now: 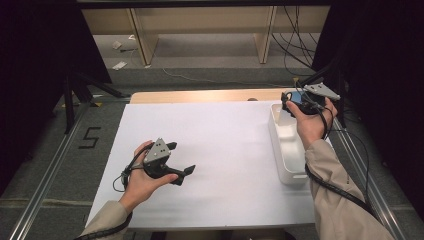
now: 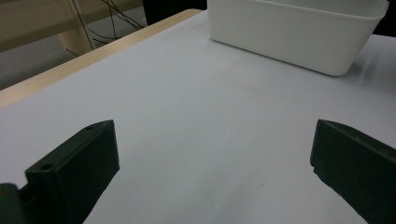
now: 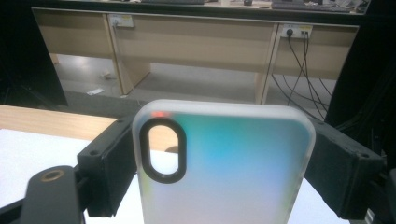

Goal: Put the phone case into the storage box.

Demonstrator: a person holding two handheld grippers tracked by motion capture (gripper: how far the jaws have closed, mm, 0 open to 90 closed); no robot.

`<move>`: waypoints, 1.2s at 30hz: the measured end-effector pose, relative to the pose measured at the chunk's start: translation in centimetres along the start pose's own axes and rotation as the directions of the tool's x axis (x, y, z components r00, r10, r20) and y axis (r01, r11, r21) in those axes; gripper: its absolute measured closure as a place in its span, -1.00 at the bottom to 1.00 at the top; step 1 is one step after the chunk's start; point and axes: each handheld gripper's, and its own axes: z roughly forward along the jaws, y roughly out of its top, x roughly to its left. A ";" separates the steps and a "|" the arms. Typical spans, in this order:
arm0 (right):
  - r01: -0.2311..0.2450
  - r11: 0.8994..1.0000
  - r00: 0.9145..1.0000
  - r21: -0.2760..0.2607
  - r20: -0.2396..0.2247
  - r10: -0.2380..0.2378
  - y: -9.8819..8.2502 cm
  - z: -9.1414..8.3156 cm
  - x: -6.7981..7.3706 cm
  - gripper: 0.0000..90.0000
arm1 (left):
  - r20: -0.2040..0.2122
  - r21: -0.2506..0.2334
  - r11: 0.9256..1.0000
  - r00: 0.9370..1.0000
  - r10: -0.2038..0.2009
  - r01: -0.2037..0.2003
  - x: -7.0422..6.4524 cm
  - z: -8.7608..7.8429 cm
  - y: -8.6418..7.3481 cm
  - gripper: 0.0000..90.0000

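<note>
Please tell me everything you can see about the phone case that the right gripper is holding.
The phone case is frosted and half see-through, with a soft sheen running from green to blue to pale pink. It looks like soft plastic. It has rounded corners and a dark-edged oval camera hole near its top left. It stands upright, gripped across its width between the jaws of the right gripper, whose pads press on its two long sides. Its lower part is out of frame. The person's right hand holds it above the white bin.

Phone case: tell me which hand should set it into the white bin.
Right. The right gripper already grips the phone case between its jaws and hangs at the far end of the white bin. The left gripper is open and empty, over the white table sheet well away from the bin.
</note>
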 end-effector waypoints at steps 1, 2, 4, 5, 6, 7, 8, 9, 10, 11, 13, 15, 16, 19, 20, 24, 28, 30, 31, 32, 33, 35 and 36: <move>0.000 1.000 1.000 0.001 -0.001 0.000 0.0 0.0 0.0 -0.60 | 0.000 0.000 1.000 1.000 0.000 0.000 0.0 0.0 0.0 -0.99; 0.000 1.000 1.000 0.001 -0.002 0.000 0.0 0.1 0.0 -0.60 | 0.001 0.000 1.000 1.000 -0.001 0.001 0.0 0.0 0.0 -0.99; 0.003 1.000 1.000 0.002 -0.001 -0.003 0.0 0.2 0.0 -0.60 | 0.001 -0.001 1.000 1.000 0.000 0.000 0.0 0.0 0.0 -0.99; -0.001 1.000 1.000 0.005 -0.002 0.001 0.0 0.2 0.0 -0.60 | 0.001 -0.001 1.000 1.000 0.000 0.000 0.0 0.0 0.0 -0.99; -0.001 1.000 1.000 0.005 -0.001 0.001 -0.1 0.3 0.0 -0.60 | 0.000 0.000 1.000 1.000 0.001 -0.001 0.0 0.0 0.0 -0.99; 0.000 1.000 1.000 0.007 0.000 0.000 -0.1 0.3 0.0 -0.60 | 0.000 0.000 1.000 1.000 0.001 -0.001 0.0 0.0 0.0 -0.99; 0.000 1.000 1.000 0.009 -0.002 0.000 -0.1 0.4 0.0 -0.60 | 0.000 0.000 1.000 1.000 0.000 0.000 0.0 0.0 0.0 -0.99; 0.002 1.000 1.000 0.009 -0.001 -0.002 -0.1 0.5 0.0 -0.60 | 0.000 0.000 1.000 1.000 0.000 0.000 0.0 0.0 0.0 -0.99; 0.002 1.000 1.000 0.010 -0.002 -0.002 -0.1 0.5 0.1 -0.60 | 0.000 -0.001 1.000 1.000 0.001 -0.001 0.0 0.0 0.0 -0.99; 0.001 1.000 1.000 0.013 -0.002 -0.001 -0.2 0.6 0.1 -0.60 | 0.000 -0.001 1.000 1.000 0.000 0.000 0.0 0.0 0.0 -0.99; 0.004 1.000 1.000 0.015 -0.002 -0.004 -0.2 0.7 0.1 -0.60 | 0.000 0.000 1.000 1.000 0.001 -0.001 0.0 0.0 0.0 -0.99; 0.003 1.000 1.000 0.018 0.000 -0.003 -0.2 0.7 0.1 -0.60 | 0.001 -0.001 1.000 1.000 0.000 0.000 0.0 0.0 0.0 -0.99; 0.006 1.000 1.000 0.020 0.000 -0.006 -0.2 0.8 0.1 -0.60 | 0.001 -0.001 1.000 1.000 0.000 0.000 0.0 0.0 0.0 -0.99; 0.003 1.000 1.000 0.026 -0.004 -0.003 -0.3 0.9 0.1 -0.60 | 0.000 -0.001 1.000 1.000 -0.001 0.001 0.0 0.0 0.0 -0.99; 0.004 1.000 1.000 0.028 -0.002 -0.004 -0.3 0.9 0.1 -0.60 | 0.001 -0.001 1.000 1.000 0.000 0.000 0.0 0.0 0.0 -0.99; 0.001 0.999 1.000 0.033 0.001 -0.001 -0.4 1.1 0.0 -0.60 | 0.001 -0.002 1.000 1.000 -0.001 0.001 0.0 0.0 0.0 -0.99; 0.003 0.999 1.000 0.036 0.005 -0.003 -0.4 1.2 -0.2 -0.60 | 0.001 -0.002 1.000 1.000 -0.001 0.001 0.0 0.0 0.0 -0.99; 0.000 0.999 1.000 0.039 0.007 0.000 -0.5 1.2 -0.2 -0.60 | 0.000 -0.003 1.000 1.000 0.000 0.000 0.0 0.0 0.0 -0.99; -0.001 0.999 1.000 0.039 0.006 0.001 -0.5 1.3 -0.2 -0.60 | 0.000 -0.002 1.000 1.000 0.000 0.000 0.0 0.0 0.0 -0.99; -0.001 0.999 1.000 0.040 0.007 0.000 -0.5 1.3 -0.2 -0.60 | 0.000 -0.002 1.000 1.000 -0.001 0.001 0.0 0.0 0.0 -0.99; 0.001 0.999 1.000 0.041 0.008 -0.002 -0.6 1.4 -0.2 -0.60 | 0.000 -0.002 1.000 1.000 0.000 0.000 0.0 0.0 0.0 -0.99; 0.002 0.999 1.000 0.042 0.008 -0.002 -0.6 1.4 -0.1 -0.60 | 0.000 -0.002 1.000 1.000 0.000 0.000 0.0 0.0 0.0 -0.99; 0.000 0.999 1.000 0.043 0.008 0.000 -0.6 1.5 -0.1 -0.60 | 0.001 -0.002 1.000 1.000 0.000 0.000 0.0 0.0 0.0 -0.99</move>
